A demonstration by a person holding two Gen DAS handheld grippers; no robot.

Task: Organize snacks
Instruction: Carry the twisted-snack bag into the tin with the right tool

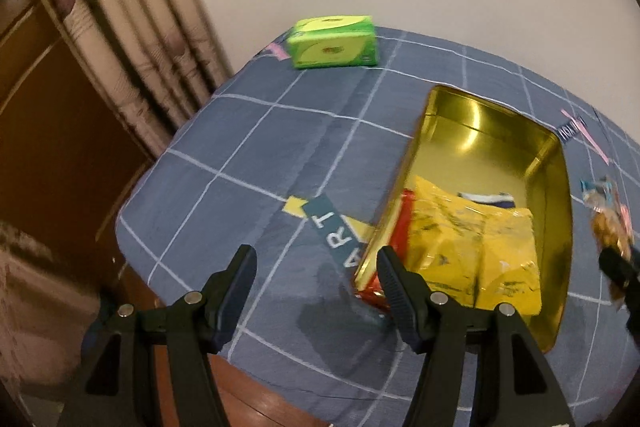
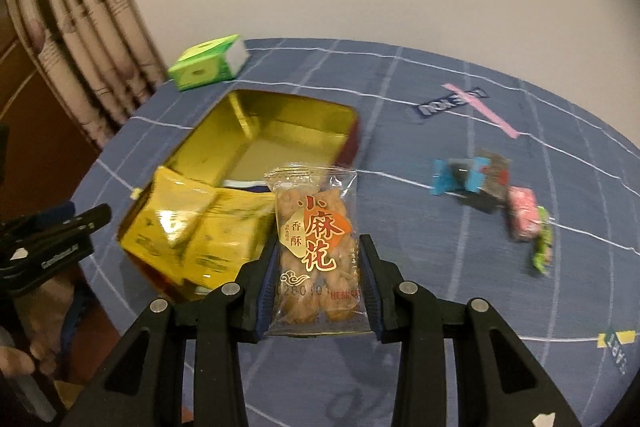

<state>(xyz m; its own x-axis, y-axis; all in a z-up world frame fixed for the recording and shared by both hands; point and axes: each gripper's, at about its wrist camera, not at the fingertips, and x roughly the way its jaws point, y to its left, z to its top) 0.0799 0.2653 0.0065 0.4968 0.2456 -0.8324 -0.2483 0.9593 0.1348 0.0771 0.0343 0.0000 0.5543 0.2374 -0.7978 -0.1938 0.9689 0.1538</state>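
A gold tin [image 1: 472,115] [image 2: 280,123] lies open on the blue checked cloth, with yellow snack bags [image 1: 476,247] [image 2: 192,227] in its near end. My right gripper [image 2: 318,247] is shut on a clear packet of fried dough twists [image 2: 316,251], held upright beside the tin's near right corner; that packet [image 1: 608,223] also shows at the right edge of the left wrist view. My left gripper [image 1: 316,259] stands open with nothing between its fingers, above the cloth just left of the tin, and appears at the left edge of the right wrist view [image 2: 60,239].
A green tissue pack [image 1: 334,41] [image 2: 208,63] rests at the far edge of the round table. Several small wrapped snacks [image 2: 492,187] lie loose on the cloth to the right. A curtain [image 1: 132,27] and dark wooden furniture stand to the left.
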